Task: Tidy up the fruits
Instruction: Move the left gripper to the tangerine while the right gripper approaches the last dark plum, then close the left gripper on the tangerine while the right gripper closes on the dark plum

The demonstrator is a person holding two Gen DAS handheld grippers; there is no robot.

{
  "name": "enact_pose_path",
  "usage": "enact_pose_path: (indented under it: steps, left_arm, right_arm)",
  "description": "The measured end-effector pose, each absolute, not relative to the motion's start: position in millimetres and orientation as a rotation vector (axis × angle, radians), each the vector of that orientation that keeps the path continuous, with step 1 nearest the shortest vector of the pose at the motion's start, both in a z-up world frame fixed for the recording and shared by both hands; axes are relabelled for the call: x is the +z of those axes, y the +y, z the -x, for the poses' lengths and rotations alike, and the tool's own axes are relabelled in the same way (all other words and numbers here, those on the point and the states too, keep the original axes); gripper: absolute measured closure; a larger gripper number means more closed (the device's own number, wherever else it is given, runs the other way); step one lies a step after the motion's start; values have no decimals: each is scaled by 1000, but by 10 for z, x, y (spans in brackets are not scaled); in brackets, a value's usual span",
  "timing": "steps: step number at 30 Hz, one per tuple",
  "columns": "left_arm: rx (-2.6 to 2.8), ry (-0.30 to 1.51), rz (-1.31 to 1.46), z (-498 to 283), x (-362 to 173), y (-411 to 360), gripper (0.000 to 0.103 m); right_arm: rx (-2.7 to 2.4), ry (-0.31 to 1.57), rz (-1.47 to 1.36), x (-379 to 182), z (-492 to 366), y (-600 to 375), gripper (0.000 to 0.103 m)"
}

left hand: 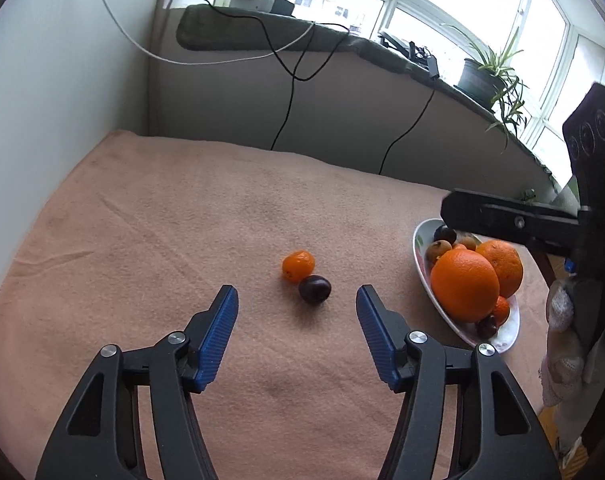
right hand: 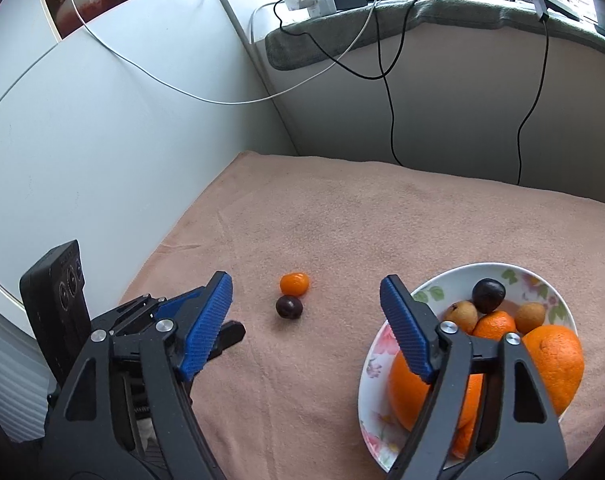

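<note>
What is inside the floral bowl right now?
The floral bowl holds two large oranges, a small orange, dark plums and small tan fruits. Anything beneath the oranges is covered.

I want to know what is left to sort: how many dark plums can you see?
3: one plum on the blanket touching the small orange; two in the bowl, at its far side and near rim. Others may be hidden beneath oranges.
</note>
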State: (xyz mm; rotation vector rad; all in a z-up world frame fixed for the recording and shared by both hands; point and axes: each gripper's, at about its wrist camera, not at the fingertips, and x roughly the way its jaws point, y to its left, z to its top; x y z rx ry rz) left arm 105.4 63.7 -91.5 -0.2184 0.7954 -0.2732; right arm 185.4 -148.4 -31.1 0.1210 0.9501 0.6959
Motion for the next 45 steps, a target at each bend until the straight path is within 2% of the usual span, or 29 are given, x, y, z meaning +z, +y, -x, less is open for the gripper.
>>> enact_pose_path:
  steps: [3, 5, 10, 13, 19, 36, 40, 43, 45]
  left_arm:
    - [-271, 810, 261, -1133, -934, 780, 52]
    - [-280, 818, 276, -1188, -936, 827, 59]
    - [-320, 858, 302, -1357, -993, 824, 69]
    - [-350, 877, 291, -1426, -1001, 749, 69]
    - [-391, 929, 276, -1604, -1068, 638, 70]
    - [-421, 1029, 262, -1846, -1263, 487, 70]
    - [-420, 1021, 251, -1850, -1258, 461, 78]
    - [-421, 1017, 270, -1850, -1269, 475, 79]
    - [-420, 1014, 283, -1851, -1274, 494, 79]
  right_arm:
    - [705, 954, -79, -381, -1781, -1365, 31]
    - [715, 956, -36, -432, -1721, -1264, 41]
    - [731, 964, 42, -580, -1579, -1048, 53]
    - [736, 970, 83, -677, -1527, -939, 60]
    - [704, 958, 112, -788, -1517, -826, 66]
    - [670, 969, 83, -1023, -1669, -696, 67]
    - [664, 970, 82, -1051, -1691, -686, 67]
    - [661, 972, 79, -1065, -1686, -695, 67]
    - [662, 976, 76, -1073, -1688, -696, 73]
